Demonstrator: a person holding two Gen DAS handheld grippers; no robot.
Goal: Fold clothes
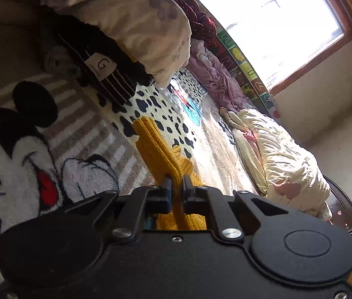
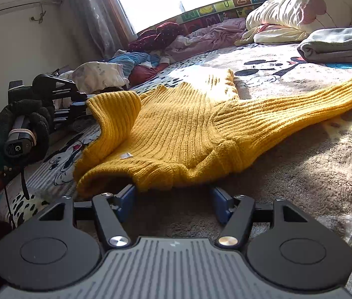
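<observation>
Blue pads of the right gripper (image 2: 173, 200) stand wide apart, empty, right at the near hem of the sweater (image 2: 188, 129), which lies flat on the blanket (image 2: 313, 174) straight ahead, its long axis running away toward the window. Off to the left, the left gripper (image 1: 176, 186) is clamped on a sleeve edge, lifting it, so it likely leads the fold.
</observation>
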